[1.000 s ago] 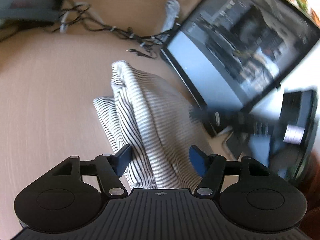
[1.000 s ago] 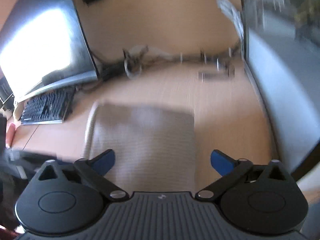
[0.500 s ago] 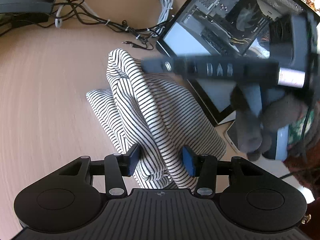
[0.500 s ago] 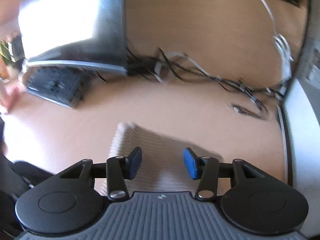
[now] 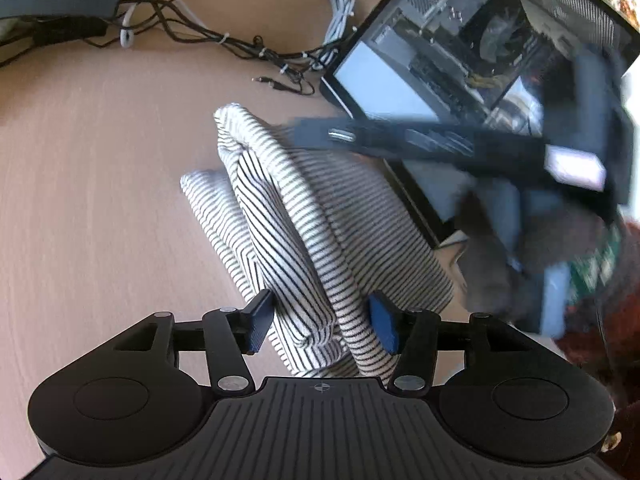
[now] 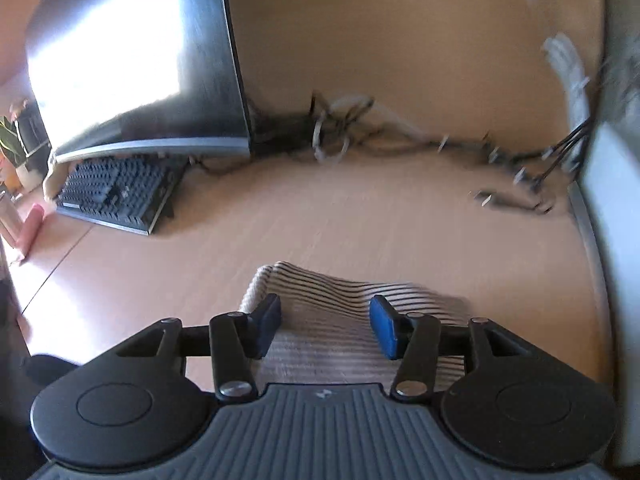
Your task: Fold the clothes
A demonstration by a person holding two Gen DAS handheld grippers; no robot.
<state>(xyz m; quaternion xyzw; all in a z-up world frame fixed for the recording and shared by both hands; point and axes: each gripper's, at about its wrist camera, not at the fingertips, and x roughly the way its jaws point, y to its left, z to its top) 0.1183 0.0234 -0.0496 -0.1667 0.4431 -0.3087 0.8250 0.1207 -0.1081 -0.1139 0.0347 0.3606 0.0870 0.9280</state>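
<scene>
Striped garment (image 5: 304, 216) (bunched) lies between left gripper (image 5: 322, 326) fingers, unclamped.

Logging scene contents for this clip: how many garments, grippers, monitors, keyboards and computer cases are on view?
Striped garments: 1, the striped garment
Grippers: 2, the left gripper and the right gripper
Monitors: 1, the monitor
Keyboards: 1, the keyboard
Computer cases: 1, the computer case
Total: 6

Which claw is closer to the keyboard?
Likely the right claw. In its view the keyboard lies ahead on the left, past the striped shirt. The left claw straddles the shirt nearer the computer case; no keyboard shows there.
</scene>
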